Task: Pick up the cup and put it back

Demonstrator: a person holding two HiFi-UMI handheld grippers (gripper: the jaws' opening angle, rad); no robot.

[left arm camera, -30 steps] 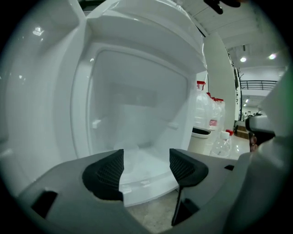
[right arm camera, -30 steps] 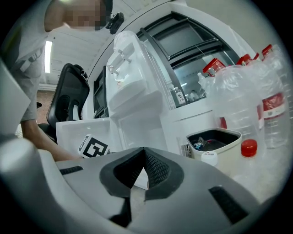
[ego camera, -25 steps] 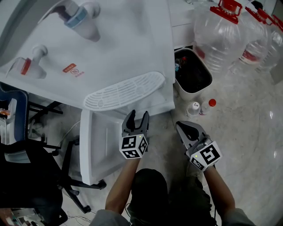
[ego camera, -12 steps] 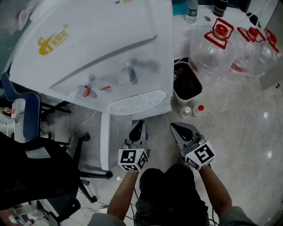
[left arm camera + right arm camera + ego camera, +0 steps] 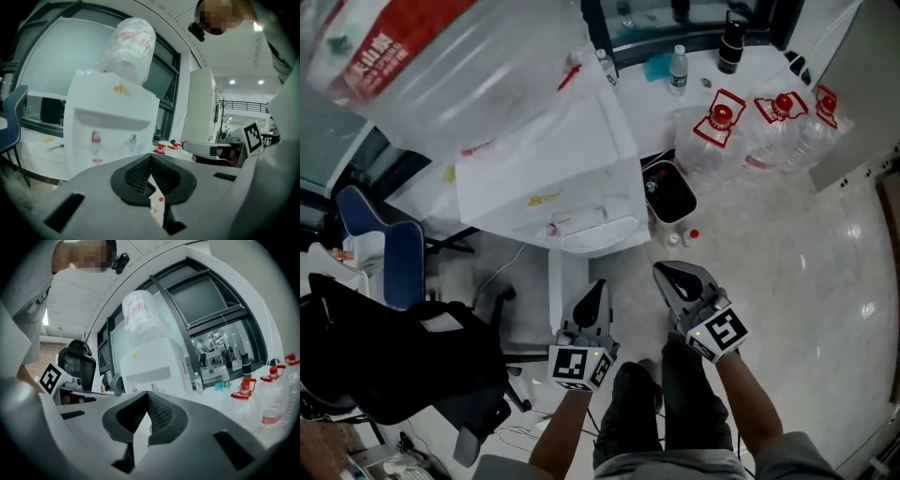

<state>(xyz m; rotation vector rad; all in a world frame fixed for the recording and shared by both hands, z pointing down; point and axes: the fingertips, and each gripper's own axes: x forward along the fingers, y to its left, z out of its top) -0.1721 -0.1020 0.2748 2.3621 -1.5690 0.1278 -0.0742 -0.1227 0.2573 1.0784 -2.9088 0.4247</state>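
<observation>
2 tools, left tool (image 5: 597,284) and right tool (image 5: 662,271), jaws pressed together, empty. Dispenser (image 5: 581,202) just ahead; bottles (image 5: 741,131) ahead-right; chair (image 5: 394,272) left; open floor (image 5: 797,272) right.

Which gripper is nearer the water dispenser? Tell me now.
Left. The left gripper sits right in front of the water dispenser, close to its lower body. The right gripper is farther out, off to the right in the head view.

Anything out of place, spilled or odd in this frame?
Nothing looks spilled or damaged. The one oddity is that no cup shows in any view. The left gripper and right gripper are both shut on nothing, short of the water dispenser. The jugs stand upright on the floor.
</observation>
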